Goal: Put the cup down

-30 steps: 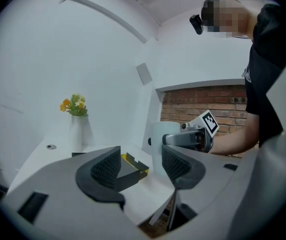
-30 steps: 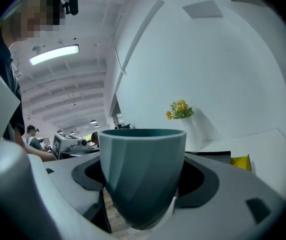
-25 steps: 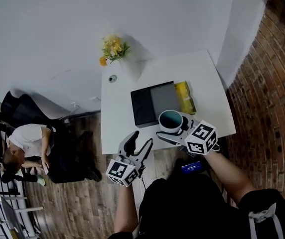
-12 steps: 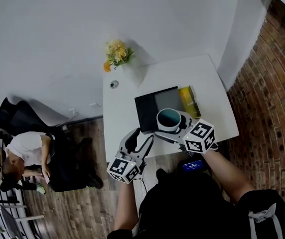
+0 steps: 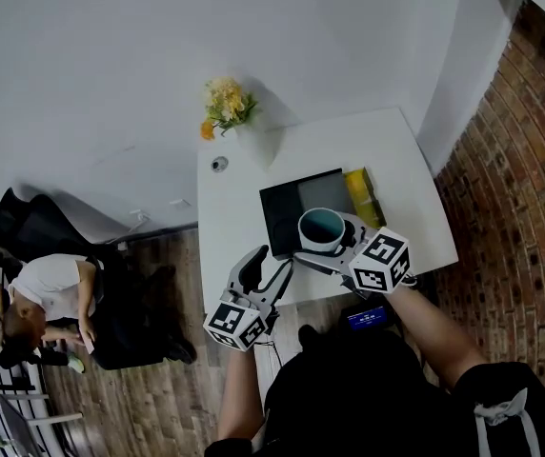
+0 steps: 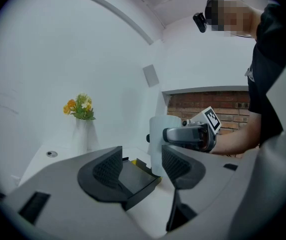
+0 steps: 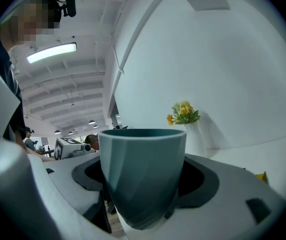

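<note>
Carrying step: the right hand-held gripper clamps the cup, upright in the air over the tray's near edge (not yet on the bench). The left hand-held gripper gapes empty, near-left of the tray. Next: lower it level, then let go.

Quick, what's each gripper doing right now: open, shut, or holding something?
Left gripper: open, nothing between its jaws.
Right gripper: shut on the cup.
</note>
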Demonstrator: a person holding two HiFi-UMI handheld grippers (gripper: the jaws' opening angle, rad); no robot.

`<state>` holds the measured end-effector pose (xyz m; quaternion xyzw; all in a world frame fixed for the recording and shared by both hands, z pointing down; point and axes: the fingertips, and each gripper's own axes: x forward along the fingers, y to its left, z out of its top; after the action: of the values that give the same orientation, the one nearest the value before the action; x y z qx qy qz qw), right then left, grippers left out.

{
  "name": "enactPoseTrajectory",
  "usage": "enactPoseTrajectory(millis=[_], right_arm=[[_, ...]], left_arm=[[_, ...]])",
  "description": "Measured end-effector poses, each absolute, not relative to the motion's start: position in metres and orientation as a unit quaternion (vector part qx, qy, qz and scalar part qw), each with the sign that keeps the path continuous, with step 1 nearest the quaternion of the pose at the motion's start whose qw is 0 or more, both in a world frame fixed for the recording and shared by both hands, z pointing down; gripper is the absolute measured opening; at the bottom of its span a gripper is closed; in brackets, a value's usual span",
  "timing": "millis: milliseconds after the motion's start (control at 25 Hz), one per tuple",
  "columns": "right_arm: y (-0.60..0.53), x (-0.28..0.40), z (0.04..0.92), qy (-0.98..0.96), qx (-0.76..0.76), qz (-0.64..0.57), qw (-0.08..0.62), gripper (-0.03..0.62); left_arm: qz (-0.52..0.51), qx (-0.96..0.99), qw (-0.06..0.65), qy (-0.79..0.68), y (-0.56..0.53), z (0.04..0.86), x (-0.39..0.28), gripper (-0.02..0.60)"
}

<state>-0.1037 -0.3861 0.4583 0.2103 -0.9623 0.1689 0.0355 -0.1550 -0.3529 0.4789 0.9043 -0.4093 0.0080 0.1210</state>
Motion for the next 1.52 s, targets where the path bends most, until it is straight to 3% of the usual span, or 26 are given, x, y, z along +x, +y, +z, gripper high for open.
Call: enactPoseTrajectory(millis=[840,1200,1520], right_arm=[[-0.404,-0.106,0.473,-0.962,0.202,0.179,0.044,0.388],[-0.476,-0.123,0.507,-0.952,0.224,0.203,0.053,0.388],[-0.543,-0.161,0.558,-0.944,0.251,0.184,0.106,0.388]], left_arm=[[0.015,0.898,0.133,-0.418,-0.360,0.485,-0.158,0.247],[0.026,0.889,0.152,-0.432,-0.375,0.495,-0.175,0.248],[0.030,0.879,0.165,-0.446,-0.385,0.503,-0.193,0.249]])
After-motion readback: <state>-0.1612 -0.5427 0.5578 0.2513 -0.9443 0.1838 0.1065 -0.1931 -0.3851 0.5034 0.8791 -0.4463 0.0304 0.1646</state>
